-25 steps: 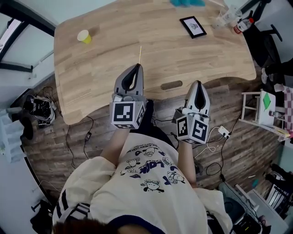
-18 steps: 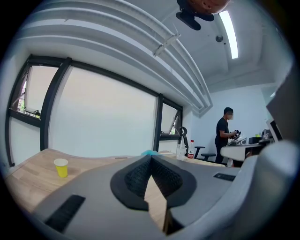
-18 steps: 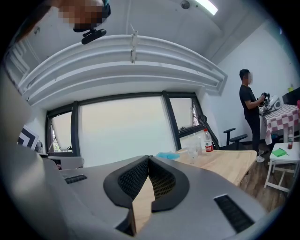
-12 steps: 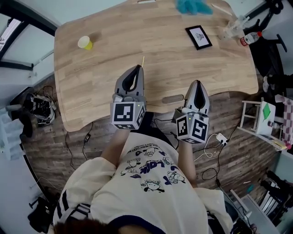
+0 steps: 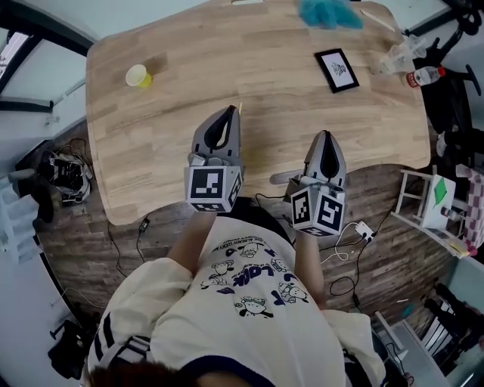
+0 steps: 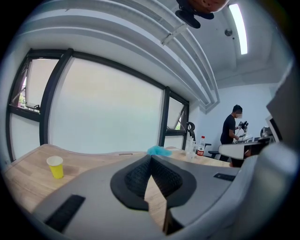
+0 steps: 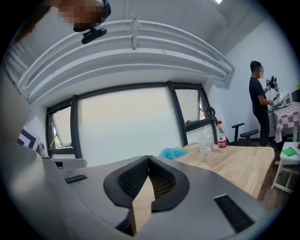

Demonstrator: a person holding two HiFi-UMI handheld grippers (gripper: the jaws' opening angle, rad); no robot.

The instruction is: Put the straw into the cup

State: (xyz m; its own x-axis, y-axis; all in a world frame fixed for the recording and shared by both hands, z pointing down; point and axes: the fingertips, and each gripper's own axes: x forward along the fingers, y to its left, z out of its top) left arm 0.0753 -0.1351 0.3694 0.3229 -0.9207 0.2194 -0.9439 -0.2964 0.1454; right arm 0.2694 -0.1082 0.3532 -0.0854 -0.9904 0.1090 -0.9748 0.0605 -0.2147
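Observation:
A small yellow cup [image 5: 138,75] stands upright on the far left of the wooden table [image 5: 174,151]; the left gripper view shows the cup [image 6: 55,166] at its left. A thin pale straw [image 5: 240,106] lies on the table, mostly hidden behind the tip of my left gripper [image 5: 231,109]. That gripper [image 6: 150,158] is shut, nothing between its jaws. My right gripper [image 5: 325,134] hovers over the table's near edge, also shut and empty [image 7: 149,158]. The straw shows in neither gripper view.
A black framed picture [image 5: 338,69], a blue cloth [image 5: 329,13], clear cups [image 5: 397,54] and a plastic bottle [image 5: 427,75] sit at the far right. A slot [image 5: 283,176] is cut near the front edge. A person [image 7: 259,101] stands in the background.
Both grippers have edged forward over the table's near edge, and the left tip now covers most of the straw. Both stayed shut.

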